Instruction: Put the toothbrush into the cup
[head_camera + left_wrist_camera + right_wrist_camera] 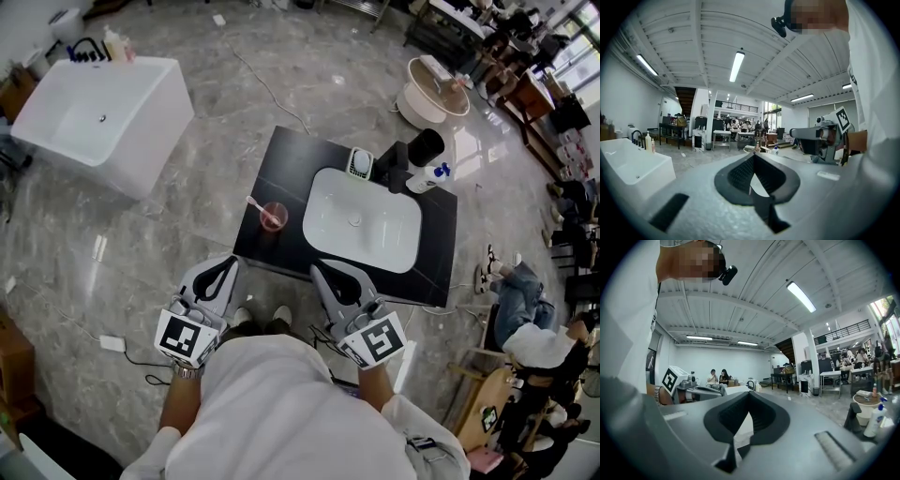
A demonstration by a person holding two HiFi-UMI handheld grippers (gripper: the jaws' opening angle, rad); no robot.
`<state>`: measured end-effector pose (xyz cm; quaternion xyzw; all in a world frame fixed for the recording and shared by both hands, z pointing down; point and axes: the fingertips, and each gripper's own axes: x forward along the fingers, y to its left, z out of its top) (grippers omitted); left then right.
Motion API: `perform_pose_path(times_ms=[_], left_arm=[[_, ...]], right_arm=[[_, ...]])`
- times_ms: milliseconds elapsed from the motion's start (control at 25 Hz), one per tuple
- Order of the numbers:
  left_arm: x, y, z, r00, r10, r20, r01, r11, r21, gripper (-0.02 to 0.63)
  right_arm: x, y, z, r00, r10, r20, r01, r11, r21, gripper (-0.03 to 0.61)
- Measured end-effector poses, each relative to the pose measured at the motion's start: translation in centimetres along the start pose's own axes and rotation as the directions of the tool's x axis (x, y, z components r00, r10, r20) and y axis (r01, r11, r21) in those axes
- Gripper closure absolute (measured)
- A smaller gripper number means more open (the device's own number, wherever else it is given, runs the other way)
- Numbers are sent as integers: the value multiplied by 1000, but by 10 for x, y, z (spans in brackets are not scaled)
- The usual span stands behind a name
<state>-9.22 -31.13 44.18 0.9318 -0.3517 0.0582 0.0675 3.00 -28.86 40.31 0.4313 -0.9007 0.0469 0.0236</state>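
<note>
A pink cup (275,217) stands on the black counter (286,164), left of the white basin (361,220). A pink toothbrush (255,205) stands in the cup and leans to the left. My left gripper (228,264) and right gripper (321,272) are both held close to my body, just short of the counter's near edge. Each is shut with nothing between its jaws. In the left gripper view the jaw tips of the left gripper (753,156) meet and point level into the room. The right gripper (749,394) looks the same in its own view.
Behind the basin are a green soap dish (360,164), a black faucet (422,150) and a white pump bottle (433,175). A white bathtub (98,117) stands far left and a round white table (433,89) far right. A person (530,323) sits on the floor at the right.
</note>
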Motion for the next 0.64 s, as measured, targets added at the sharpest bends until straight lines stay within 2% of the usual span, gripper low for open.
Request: perform_pose_path(times_ms=[640], left_arm=[[-1, -4, -2, 1000, 14, 5, -14, 1000, -9, 612]], right_arm=[[-1, -4, -2, 1000, 1, -10, -1, 1000, -1, 568]])
